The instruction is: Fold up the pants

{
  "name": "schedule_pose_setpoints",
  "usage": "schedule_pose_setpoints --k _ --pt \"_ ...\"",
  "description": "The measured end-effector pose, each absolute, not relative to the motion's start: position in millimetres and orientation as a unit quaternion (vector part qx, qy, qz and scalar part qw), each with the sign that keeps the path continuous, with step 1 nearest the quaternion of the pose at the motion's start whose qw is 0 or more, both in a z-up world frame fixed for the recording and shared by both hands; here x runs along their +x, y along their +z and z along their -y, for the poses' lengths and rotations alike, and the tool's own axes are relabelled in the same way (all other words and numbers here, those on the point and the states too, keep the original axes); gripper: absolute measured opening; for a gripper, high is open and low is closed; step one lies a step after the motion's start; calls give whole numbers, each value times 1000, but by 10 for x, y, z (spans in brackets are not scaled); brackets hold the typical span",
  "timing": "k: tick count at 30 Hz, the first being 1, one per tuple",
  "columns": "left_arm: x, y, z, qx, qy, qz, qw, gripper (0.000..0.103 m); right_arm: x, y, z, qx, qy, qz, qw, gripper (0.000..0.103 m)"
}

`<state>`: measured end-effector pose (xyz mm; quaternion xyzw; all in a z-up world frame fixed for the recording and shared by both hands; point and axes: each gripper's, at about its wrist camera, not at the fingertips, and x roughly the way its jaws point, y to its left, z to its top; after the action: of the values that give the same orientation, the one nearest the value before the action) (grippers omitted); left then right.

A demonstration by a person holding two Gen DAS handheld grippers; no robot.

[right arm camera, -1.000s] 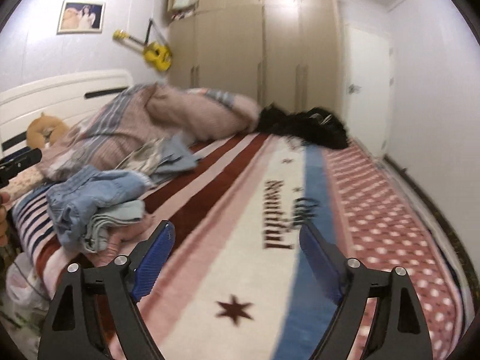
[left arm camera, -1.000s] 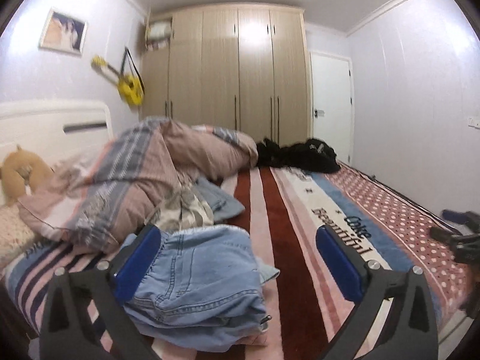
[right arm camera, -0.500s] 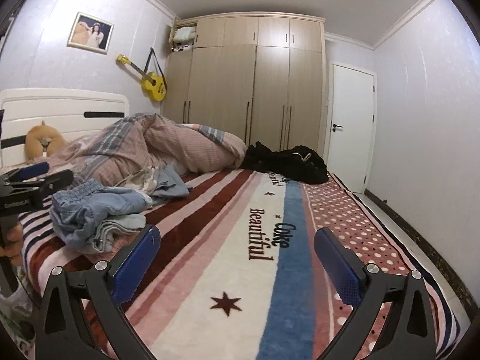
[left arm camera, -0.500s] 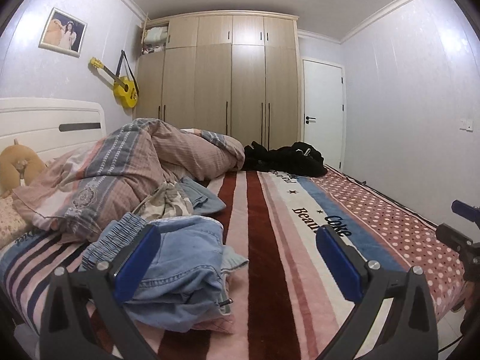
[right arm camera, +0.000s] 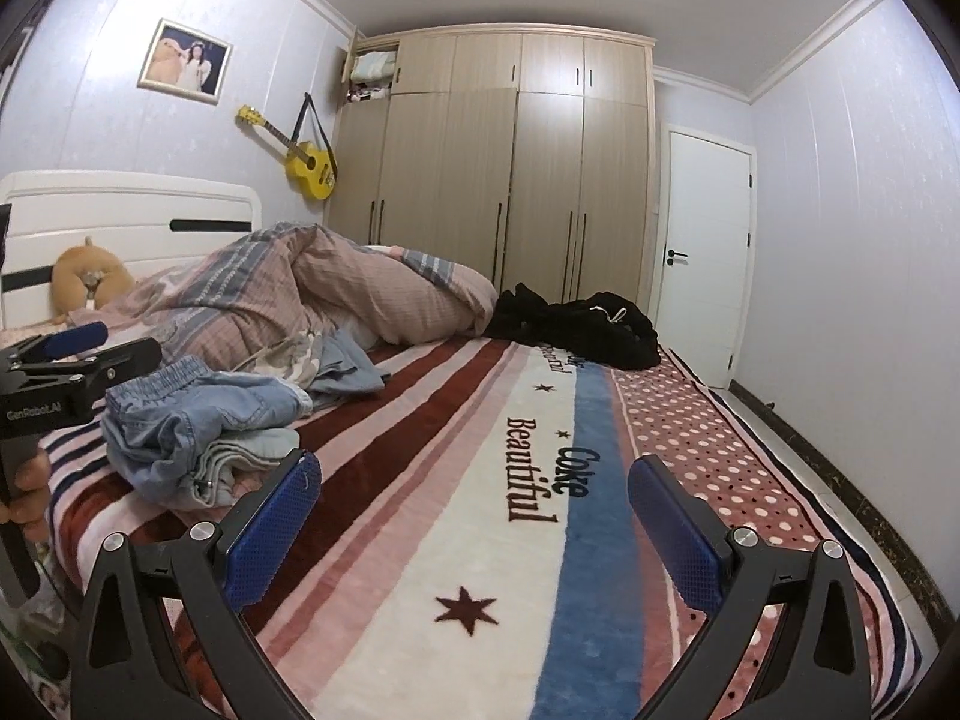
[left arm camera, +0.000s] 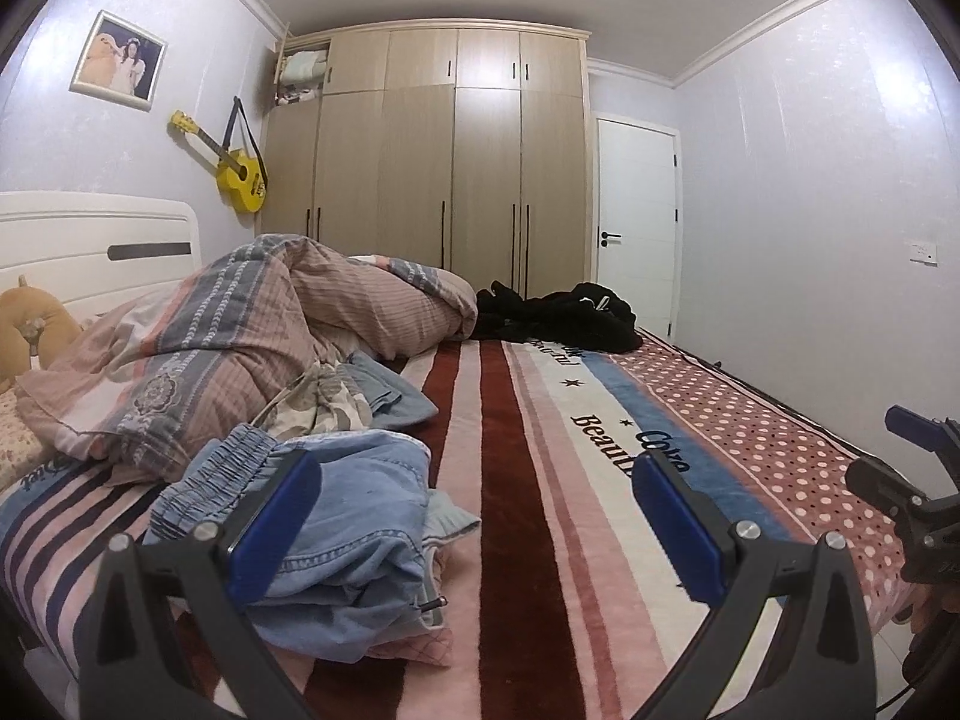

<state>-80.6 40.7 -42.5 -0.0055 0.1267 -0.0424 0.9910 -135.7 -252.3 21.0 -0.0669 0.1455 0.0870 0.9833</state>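
Light blue denim pants [left arm camera: 348,516] lie crumpled in a heap on the near left part of the striped bed blanket [left arm camera: 540,480]; they also show in the right wrist view [right arm camera: 198,426]. My left gripper [left arm camera: 474,516] is open and empty, its left finger just in front of the heap. My right gripper [right arm camera: 474,516] is open and empty above the blanket's middle stripes [right arm camera: 510,540], to the right of the pants. Each gripper shows at the edge of the other's view.
A pink and grey quilt [left arm camera: 240,324] is bunched at the bed's head, with a patterned cloth and a blue cloth [left arm camera: 384,396] beside the pants. Black clothes [left arm camera: 558,318] lie at the far side. Wardrobe [left arm camera: 450,168], door and wall enclose the bed.
Both grippers have drawn back and levelled out from the bed over the last second. The pants heap now sits lower and farther in both views. Both stay open.
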Motion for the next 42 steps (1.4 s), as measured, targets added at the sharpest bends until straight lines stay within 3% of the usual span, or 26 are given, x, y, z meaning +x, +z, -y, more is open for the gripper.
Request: schedule_pose_setpoints --k 42 --pt "-809 -406 -393 -9 -53 -129 990 102 -1331 173 2545 -55 81 -150 984 102"
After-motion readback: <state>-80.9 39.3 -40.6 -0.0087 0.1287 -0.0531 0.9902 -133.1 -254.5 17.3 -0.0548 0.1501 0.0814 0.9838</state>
